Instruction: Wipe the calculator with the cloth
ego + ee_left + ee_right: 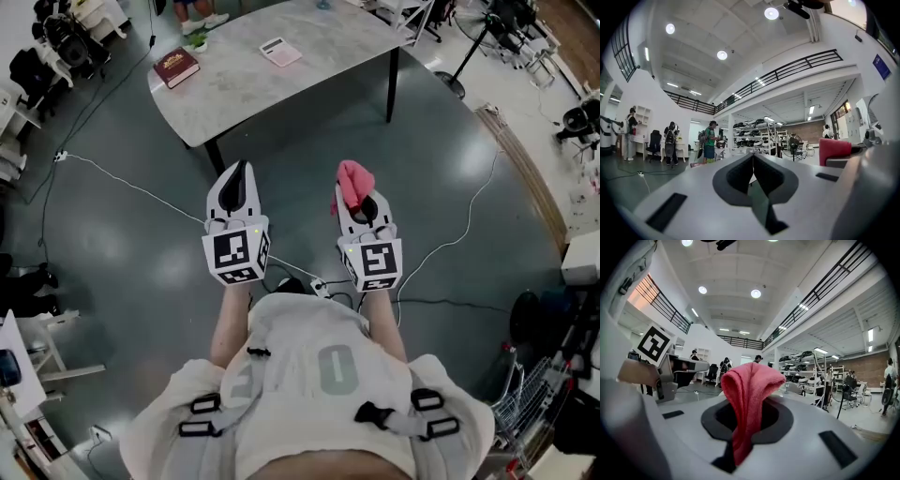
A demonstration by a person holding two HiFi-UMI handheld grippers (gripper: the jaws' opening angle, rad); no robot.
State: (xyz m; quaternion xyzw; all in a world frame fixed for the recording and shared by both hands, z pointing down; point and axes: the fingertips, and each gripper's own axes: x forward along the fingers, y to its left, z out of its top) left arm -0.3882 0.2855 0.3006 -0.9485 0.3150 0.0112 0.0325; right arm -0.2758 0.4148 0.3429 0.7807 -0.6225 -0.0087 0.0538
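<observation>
Fingers of the right gripper (743, 420) pinch one pink cloth (750, 385). Left gripper (753, 165) fingers are pressed together, empty. One calculator (280, 51) and one red book (175, 67) lie apart on the tabletop (328, 42), at the top of the frame.

a table (319, 70) stands at the top of the head view, with a calculator (280, 52) on its far middle and a book (176, 67) on its left end. nearer, short of the table's front edge and over the floor (122, 281), the left gripper (241, 169) and right gripper (361, 202) sit side by side, apart, both pointing toward the table. a cloth (353, 181) sits between the right gripper's jaws and sticks out ahead of them. a cable (131, 186) lies on the floor left of the grippers.
</observation>
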